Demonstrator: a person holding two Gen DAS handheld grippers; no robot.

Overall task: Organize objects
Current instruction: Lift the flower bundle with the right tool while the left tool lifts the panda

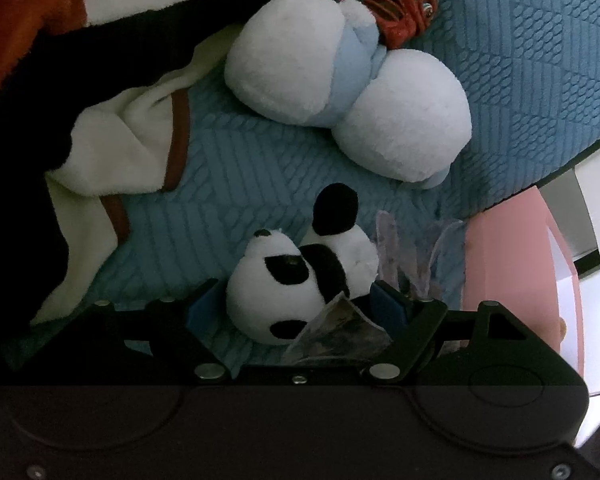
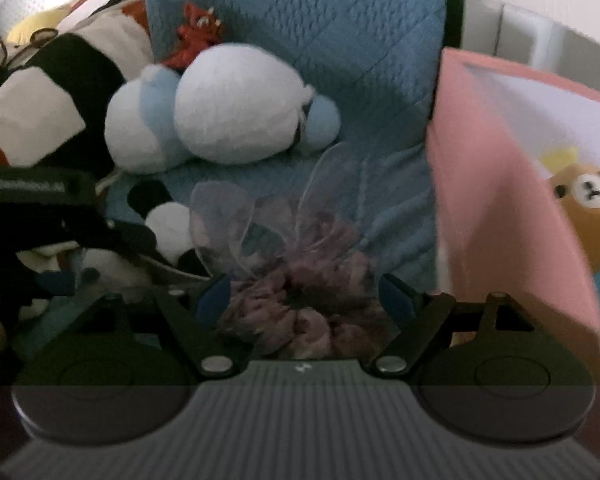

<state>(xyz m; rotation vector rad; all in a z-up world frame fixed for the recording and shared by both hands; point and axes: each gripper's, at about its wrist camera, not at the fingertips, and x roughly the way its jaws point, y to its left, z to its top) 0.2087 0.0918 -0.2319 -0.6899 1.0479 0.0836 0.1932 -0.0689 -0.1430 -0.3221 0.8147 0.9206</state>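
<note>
Here the left gripper (image 1: 296, 304) had its jaws spread around a panda plush (image 1: 296, 280) on the blue quilt (image 1: 520, 80); the right gripper (image 2: 304, 300), jaws released, bracketed a purple sachet (image 2: 300, 280) beside a pink box (image 2: 500, 200).

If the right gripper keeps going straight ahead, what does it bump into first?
Most likely the purple flower bundle in clear wrap, which already sits between the right gripper's open fingers. Beyond it lies the blue quilt. Depth is hard to judge.
</note>
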